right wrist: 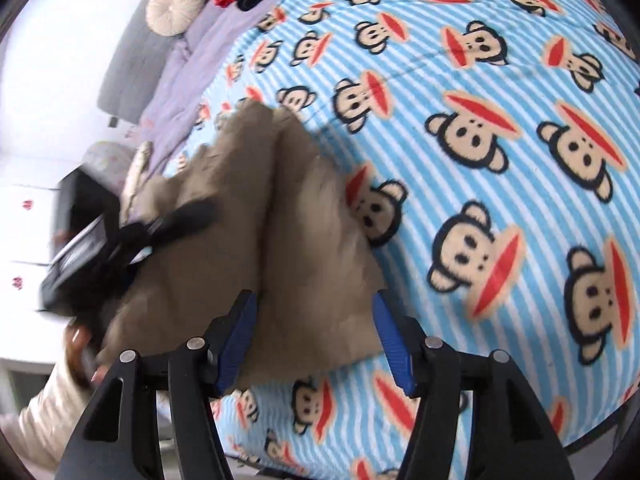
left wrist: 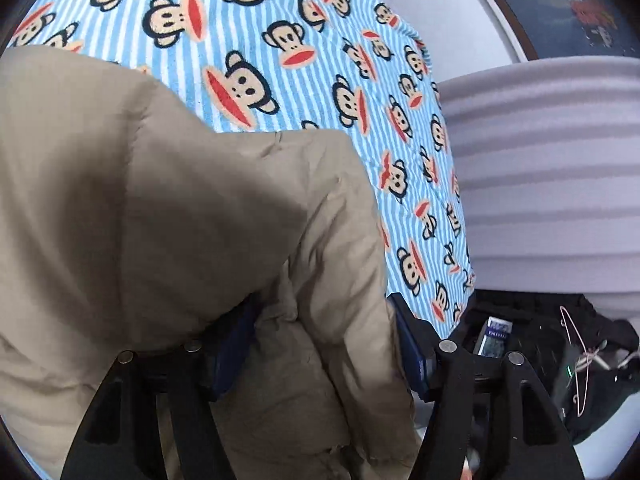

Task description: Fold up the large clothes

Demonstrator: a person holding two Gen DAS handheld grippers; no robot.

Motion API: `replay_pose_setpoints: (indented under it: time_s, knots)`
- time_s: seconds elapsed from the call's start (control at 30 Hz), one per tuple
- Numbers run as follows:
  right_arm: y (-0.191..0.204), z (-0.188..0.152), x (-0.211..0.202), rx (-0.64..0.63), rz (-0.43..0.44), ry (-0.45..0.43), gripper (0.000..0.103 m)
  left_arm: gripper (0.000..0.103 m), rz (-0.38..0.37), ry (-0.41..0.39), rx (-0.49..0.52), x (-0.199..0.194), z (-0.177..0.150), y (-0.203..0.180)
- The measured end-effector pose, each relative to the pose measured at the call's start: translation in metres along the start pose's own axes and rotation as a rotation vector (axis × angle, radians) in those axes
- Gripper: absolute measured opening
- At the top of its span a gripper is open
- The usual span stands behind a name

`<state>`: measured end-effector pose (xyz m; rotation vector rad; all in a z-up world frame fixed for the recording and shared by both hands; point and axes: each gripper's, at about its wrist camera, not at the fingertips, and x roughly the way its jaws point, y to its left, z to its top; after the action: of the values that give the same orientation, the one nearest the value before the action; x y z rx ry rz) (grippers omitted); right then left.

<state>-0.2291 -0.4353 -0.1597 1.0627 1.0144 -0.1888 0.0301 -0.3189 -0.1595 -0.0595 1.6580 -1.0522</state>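
The tan jacket lies bunched on the bed, a thick, matte, padded garment with soft creases, folded over itself so that two long lobes run side by side with a deep seam between them. Seen from the left wrist, it fills everything from seven to twelve o'clock and spills down between the fingers of the left tool. That tool's jaws stand apart, the cloth loose between the blue pads, which do not visibly pinch it. The right tool is likewise spread, with the near end of the jacket lying between its pads and a gap showing on the right-hand side; neither tool has a firm hold. Under the jacket is a blue-and-white striped blanket printed with monkey faces, covering most of the bed. At ten o'clock in the right wrist view the left tool, blurred, reaches over the jacket, with a pale sleeve below it. A round cream cushion sits at eleven o'clock. Off the bed's edge, at four o'clock in the left view, sits an open black bag with a wire hanger.
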Motion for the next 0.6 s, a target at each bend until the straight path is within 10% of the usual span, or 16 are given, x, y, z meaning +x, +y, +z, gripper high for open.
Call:
replay_pose_setpoints:
  time_s: [0.1,0.37,0.4,0.47,0.6]
  knots:
    - [0.011,-0.014,-0.015,-0.044,0.130,0.016,0.086,0.066,0.029,0.009,0.004,0.009,-0.001,-0.008]
    - [0.064,-0.033,0.014,-0.133,0.198,0.066,0.087,0.066,0.181,-0.005,0.122,0.017,0.016,-0.024]
    - [0.066,-0.032,0.022,-0.128,0.188,0.064,0.079,0.066,0.205,-0.043,0.141,0.007,0.016,-0.027]
    - [0.069,-0.030,0.027,-0.157,0.105,0.057,0.012,0.066,0.168,-0.099,0.136,-0.021,0.015,-0.026]
    - [0.058,-0.023,0.036,-0.170,0.073,0.089,0.012,0.066,0.312,-0.258,0.188,-0.078,0.009,-0.017]
